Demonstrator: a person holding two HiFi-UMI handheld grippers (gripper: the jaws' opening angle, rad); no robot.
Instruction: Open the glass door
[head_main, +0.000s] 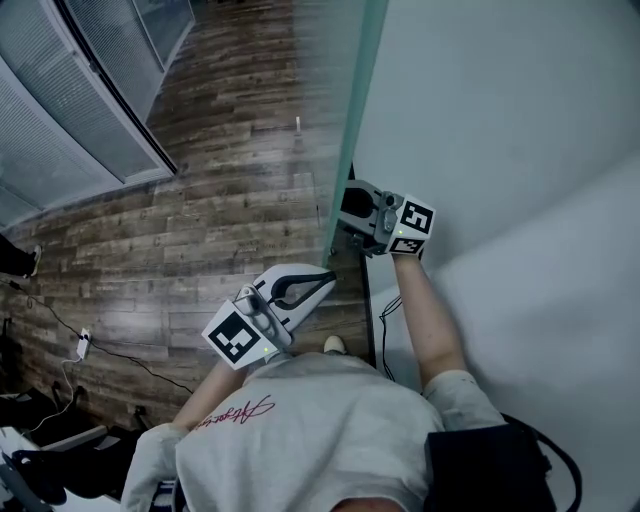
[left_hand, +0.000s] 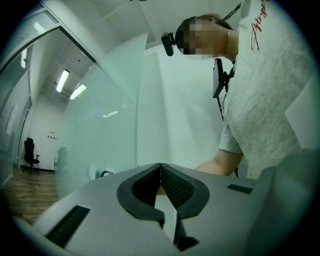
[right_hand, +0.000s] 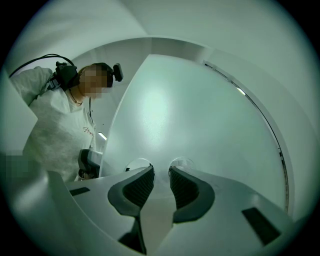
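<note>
Though jaws gape, right hand-held gripper (right_hand: 161, 170) half behind glass door (head_main: 348, 100).

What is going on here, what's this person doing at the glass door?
A person in a light grey T-shirt stands at the frosted glass door, a two-jaw gripper in each hand. The right gripper points at the pane from close up, near the door's edge, its jaws apart with nothing between them. The left gripper is held nearer the body, jaws shut and empty, off the door. Nothing grips the door yet.
</note>
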